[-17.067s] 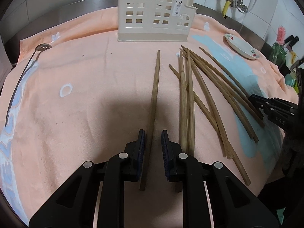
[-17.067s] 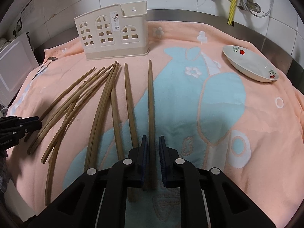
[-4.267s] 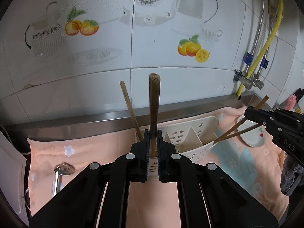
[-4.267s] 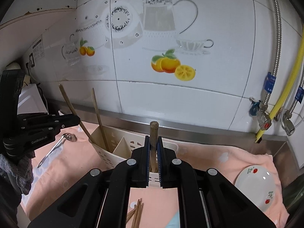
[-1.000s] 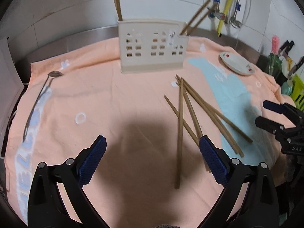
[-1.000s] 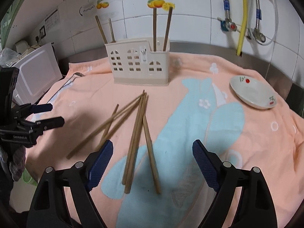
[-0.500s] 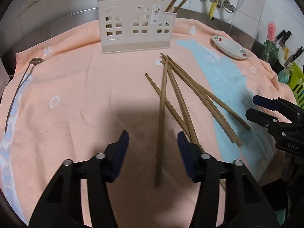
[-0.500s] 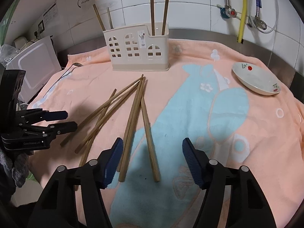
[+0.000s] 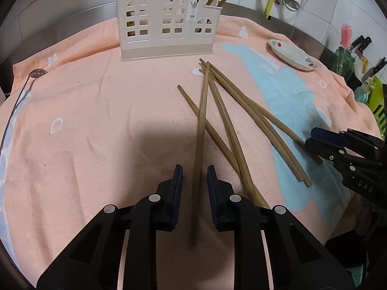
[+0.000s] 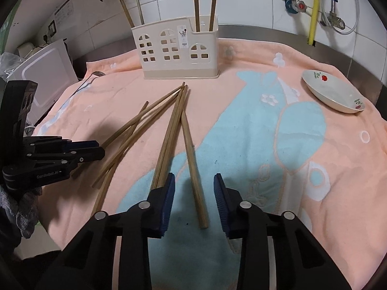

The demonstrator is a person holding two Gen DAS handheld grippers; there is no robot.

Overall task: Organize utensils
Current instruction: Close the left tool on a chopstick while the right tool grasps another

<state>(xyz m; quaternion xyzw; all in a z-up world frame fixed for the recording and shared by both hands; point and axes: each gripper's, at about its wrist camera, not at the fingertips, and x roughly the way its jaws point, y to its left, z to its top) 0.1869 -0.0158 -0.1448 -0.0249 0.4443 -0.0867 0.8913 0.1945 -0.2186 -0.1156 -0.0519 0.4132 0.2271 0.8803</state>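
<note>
Several wooden chopsticks lie fanned on the peach towel [image 9: 96,111]. My left gripper [image 9: 195,174] is open, low over the towel, its pads either side of one chopstick [image 9: 202,130] without touching it. My right gripper [image 10: 194,186] is open, straddling another chopstick [image 10: 191,154]. The cream utensil holder [image 9: 167,24] stands at the back, with chopsticks upright in its left and right compartments [image 10: 197,4]. The right gripper also shows in the left wrist view [image 9: 324,140], and the left gripper shows in the right wrist view [image 10: 82,149].
A small white dish [image 10: 333,91] sits at the towel's right. A long-handled ladle [image 9: 21,91] lies along the left edge. A white appliance [image 10: 46,72] stands at the far left. Pipes and taps [image 10: 314,7] run along the tiled wall.
Both grippers have dropped lower and closer to the chopsticks. Their jaws have narrowed from wide open, the left more than the right, each now straddling one chopstick.
</note>
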